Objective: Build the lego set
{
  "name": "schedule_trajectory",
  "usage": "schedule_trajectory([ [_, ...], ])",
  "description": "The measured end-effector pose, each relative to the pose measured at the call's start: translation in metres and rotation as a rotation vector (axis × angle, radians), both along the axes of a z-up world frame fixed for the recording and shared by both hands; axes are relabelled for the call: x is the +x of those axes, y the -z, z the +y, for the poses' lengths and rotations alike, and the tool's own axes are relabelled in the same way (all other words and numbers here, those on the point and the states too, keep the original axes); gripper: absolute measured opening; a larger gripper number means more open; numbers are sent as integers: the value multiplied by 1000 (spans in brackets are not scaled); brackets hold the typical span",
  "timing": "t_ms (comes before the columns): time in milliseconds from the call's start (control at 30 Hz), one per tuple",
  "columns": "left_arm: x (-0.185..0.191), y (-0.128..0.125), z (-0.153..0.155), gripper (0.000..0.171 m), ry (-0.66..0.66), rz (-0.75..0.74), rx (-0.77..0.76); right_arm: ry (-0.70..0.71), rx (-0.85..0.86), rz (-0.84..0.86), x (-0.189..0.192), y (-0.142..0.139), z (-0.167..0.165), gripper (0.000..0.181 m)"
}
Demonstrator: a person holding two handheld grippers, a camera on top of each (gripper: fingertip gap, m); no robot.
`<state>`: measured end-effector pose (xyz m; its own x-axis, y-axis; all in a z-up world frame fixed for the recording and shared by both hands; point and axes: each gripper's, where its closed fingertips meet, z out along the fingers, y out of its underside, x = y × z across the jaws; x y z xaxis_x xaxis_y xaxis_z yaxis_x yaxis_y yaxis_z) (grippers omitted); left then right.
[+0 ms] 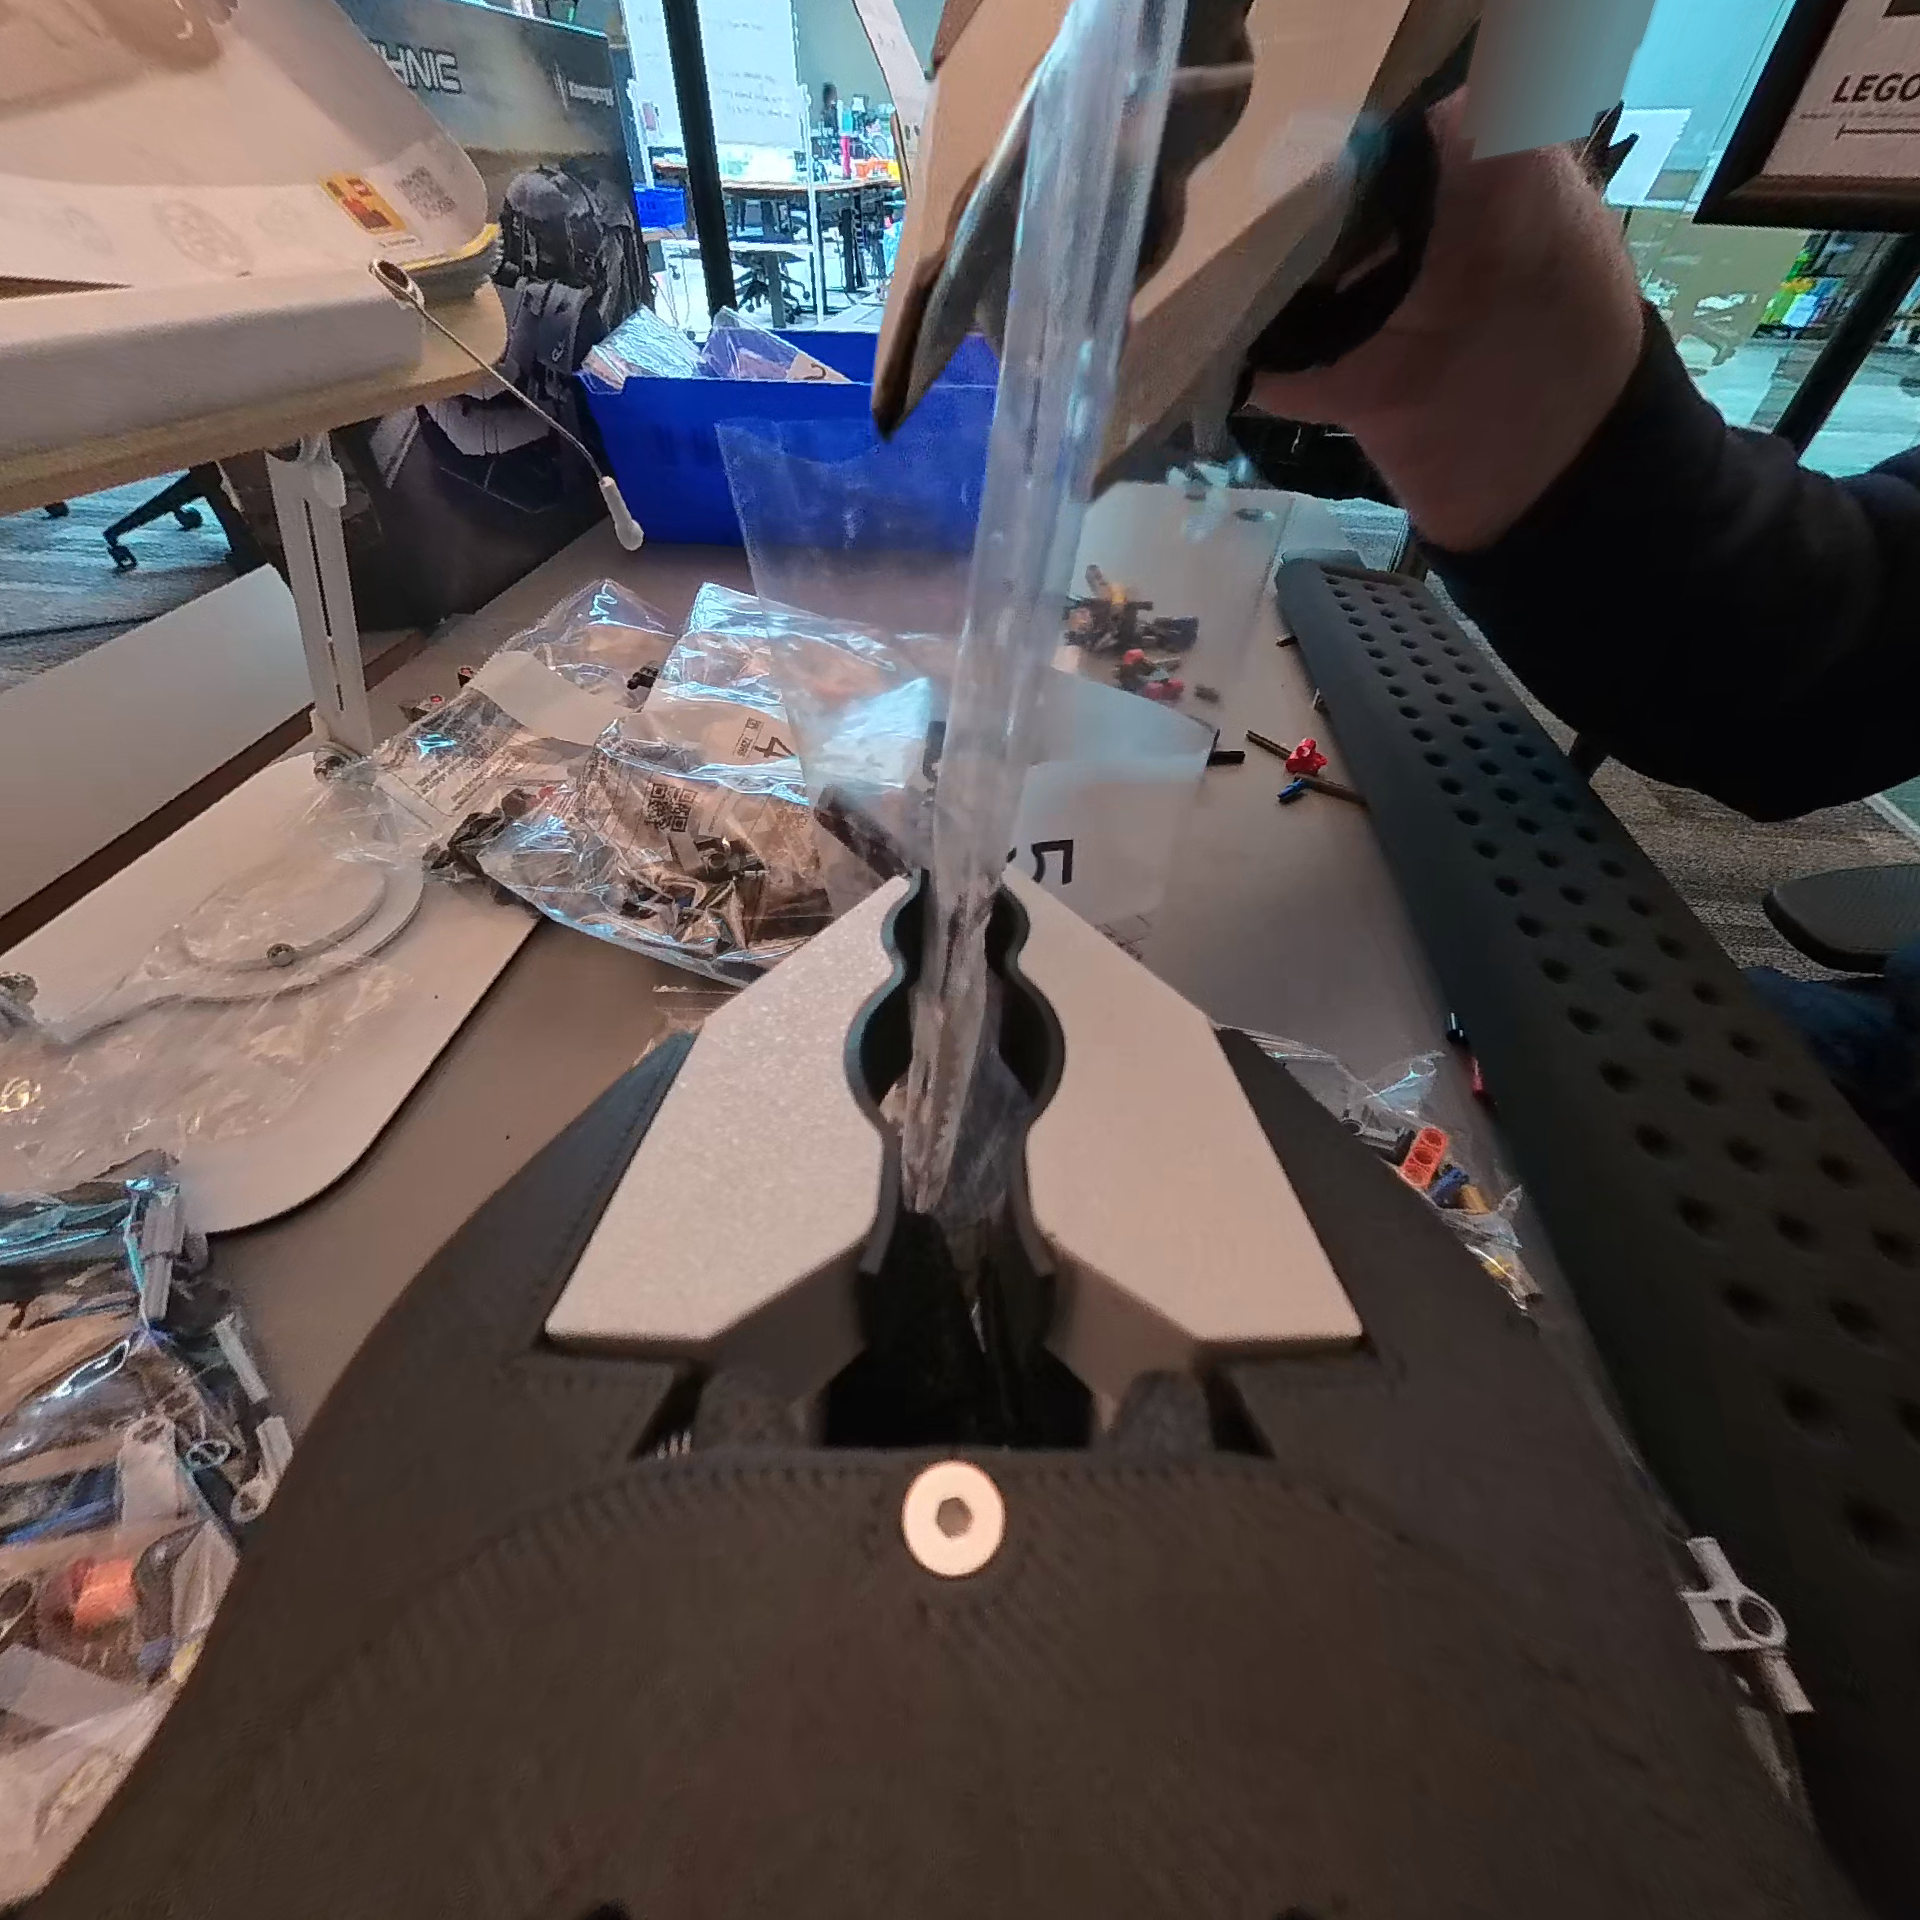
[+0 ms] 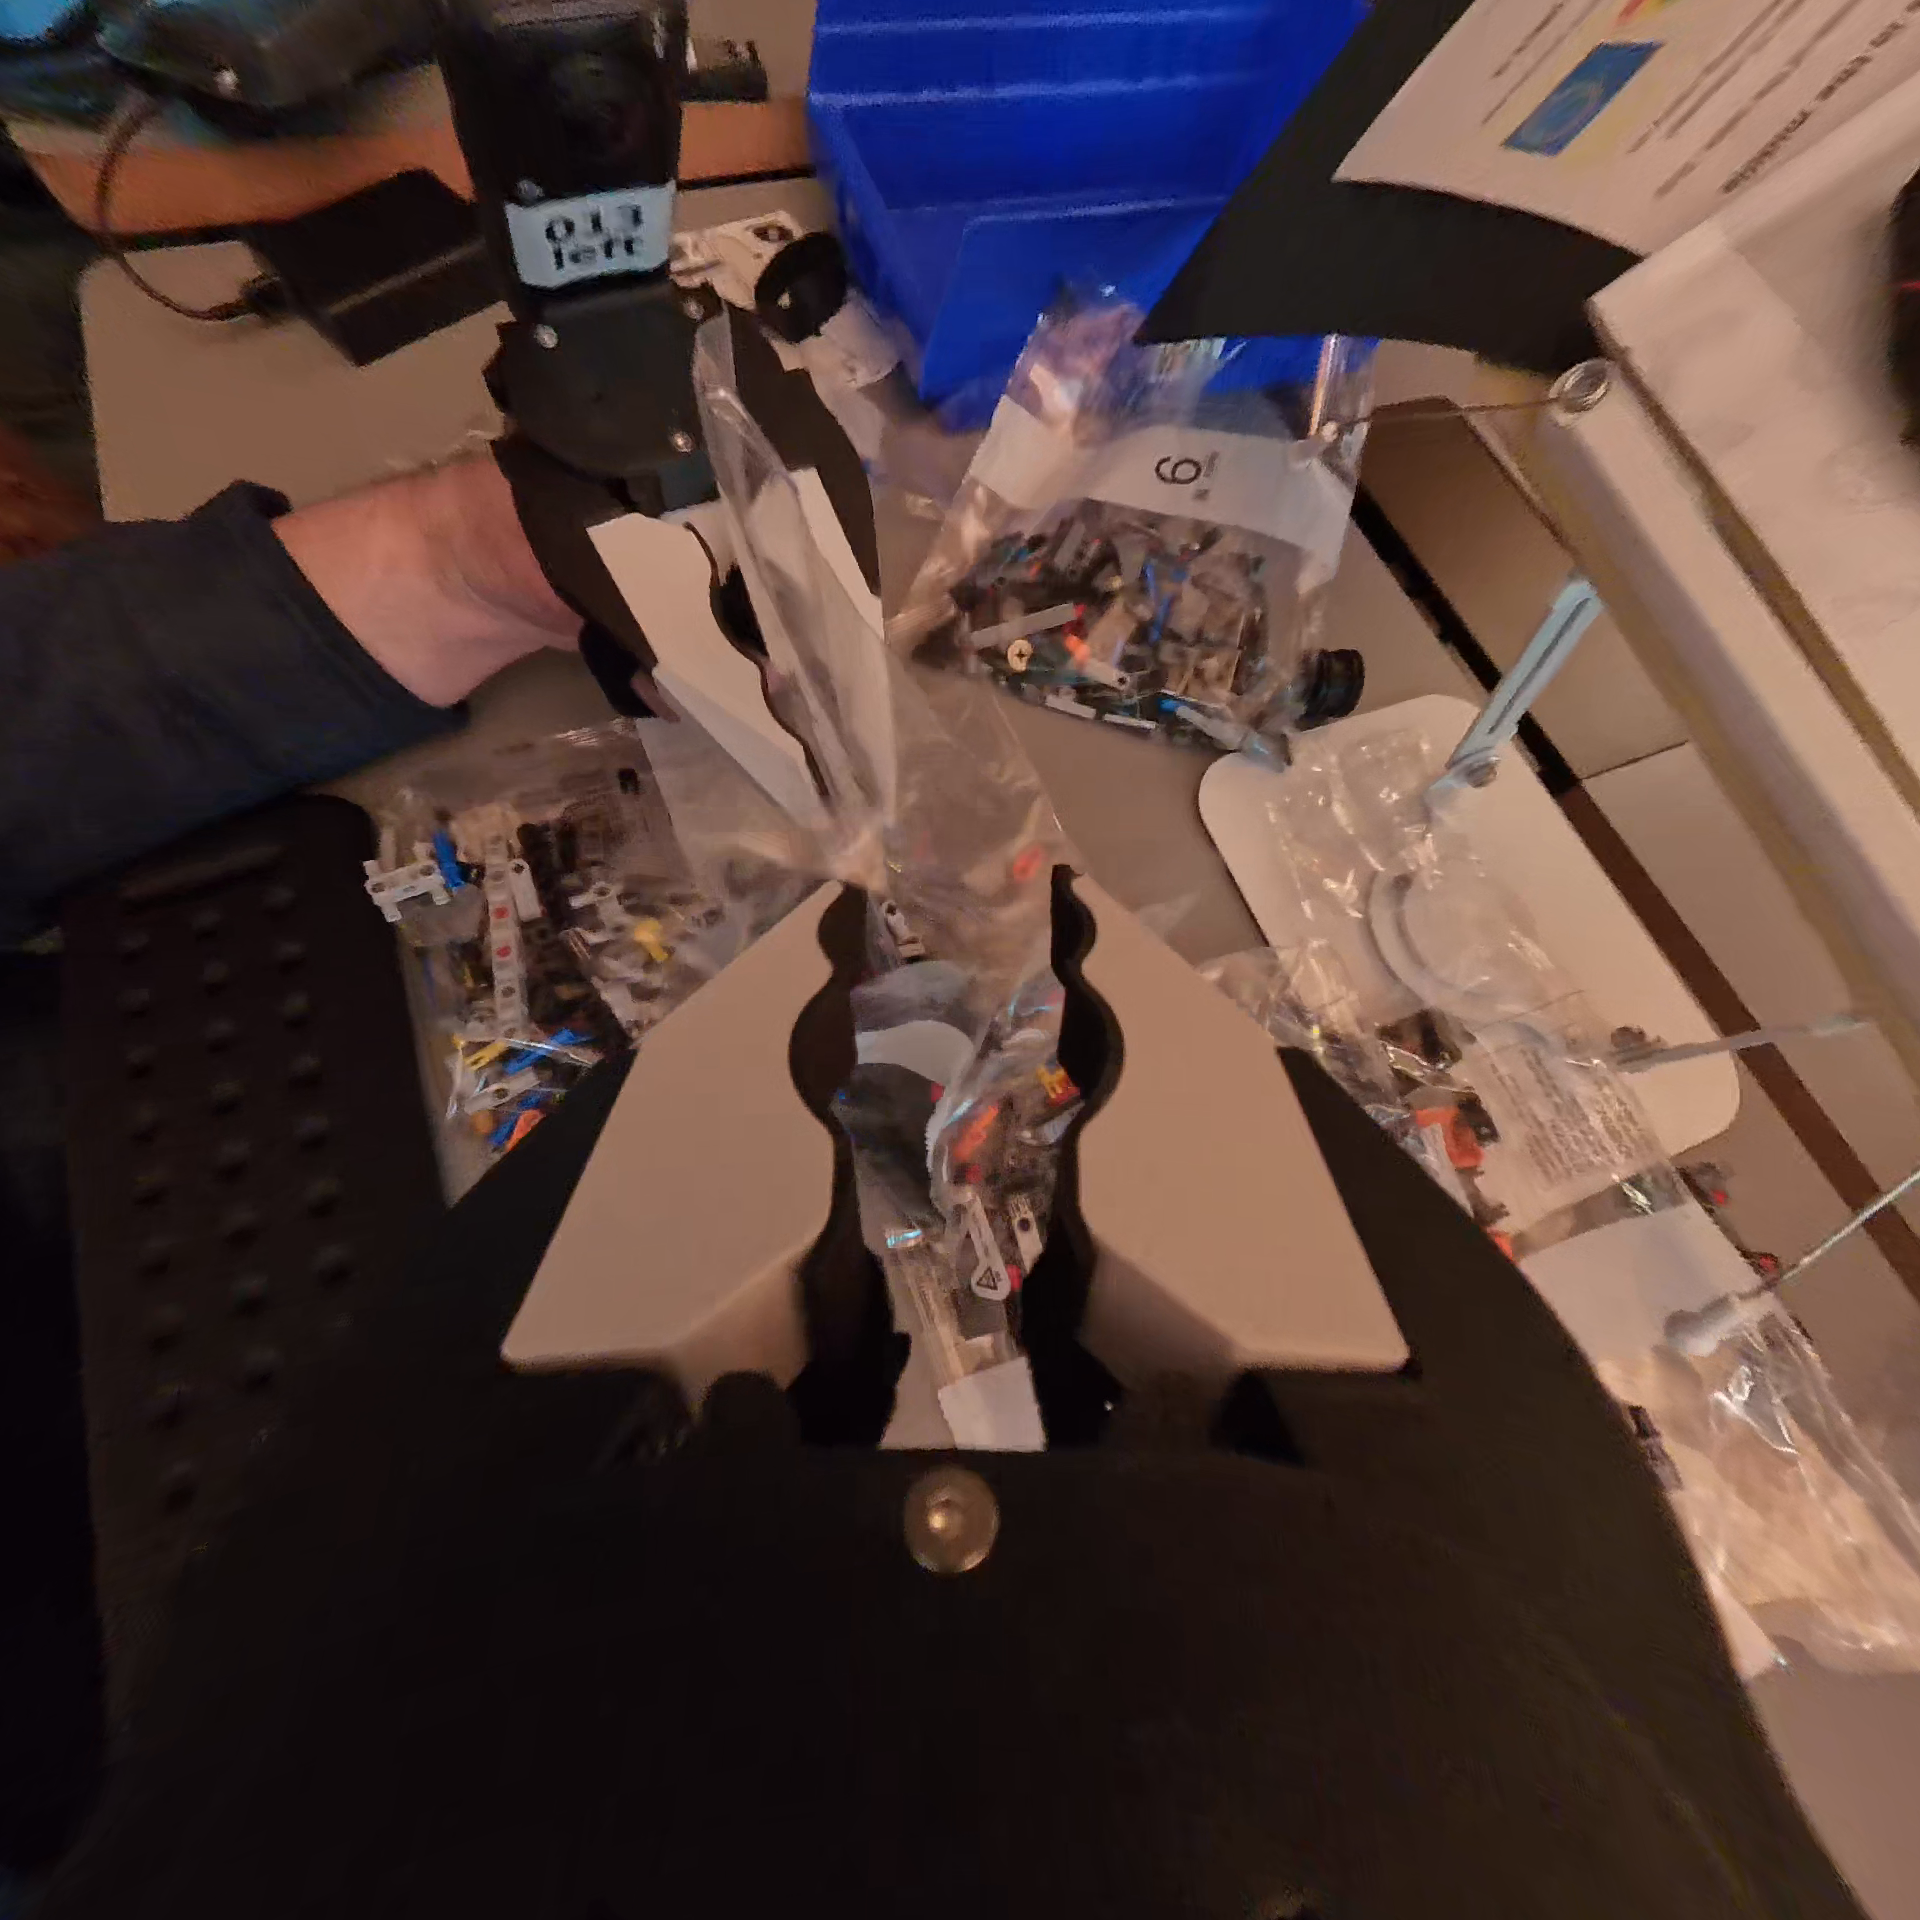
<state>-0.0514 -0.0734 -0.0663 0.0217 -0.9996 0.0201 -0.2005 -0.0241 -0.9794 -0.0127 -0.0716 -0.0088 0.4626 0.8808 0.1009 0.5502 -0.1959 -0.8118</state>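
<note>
A clear plastic bag [image 1: 997, 675] of Lego parts is stretched taut between my two grippers above the table. My left gripper [image 1: 961, 894] is shut on its lower end. My right gripper [image 1: 1003, 447] hangs above and farther off, a hand around it, with the film running between its fingers. In the right wrist view my right gripper [image 2: 951, 899] grips the bunched bag [image 2: 935, 1122], with orange, grey and black parts showing between the jaws. My left gripper [image 2: 852, 748] pinches the film at upper left.
Several sealed parts bags [image 1: 644, 810] lie on the table, one of them numbered [image 2: 1143, 582]. A blue bin [image 1: 790, 457] stands at the back. A black perforated panel [image 1: 1558, 935] runs along the right. Loose small parts [image 1: 1132, 634] lie beyond. A white booklet stand [image 1: 322, 644] is on the left. Left tips and right tips are each some 20 cm from the black perforated panel [image 1: 1558, 935].
</note>
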Motion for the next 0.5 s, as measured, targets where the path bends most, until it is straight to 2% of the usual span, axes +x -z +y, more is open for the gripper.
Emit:
schedule_trajectory([
  [133, 0, 0, 0, 9, 0, 0, 0, 25, 16, 3, 22, -7, -8, 33],
  [200, 0, 0, 0, 9, 1, 0, -1, 49, 7, -47, 45, 1, -16, 32],
  [267, 0, 0, 0, 9, 2, 0, -1, 48, -45, -126, 71, 20, -31, 30],
  [400, 1, 0, 0, 9, 3, 1, -4, 71, -213, -322, 129, 81, -68, 31],
  [500, 1, 1, 0, 9, 2, 2, -4, 60, -322, -350, 148, 115, -92, 28],
])
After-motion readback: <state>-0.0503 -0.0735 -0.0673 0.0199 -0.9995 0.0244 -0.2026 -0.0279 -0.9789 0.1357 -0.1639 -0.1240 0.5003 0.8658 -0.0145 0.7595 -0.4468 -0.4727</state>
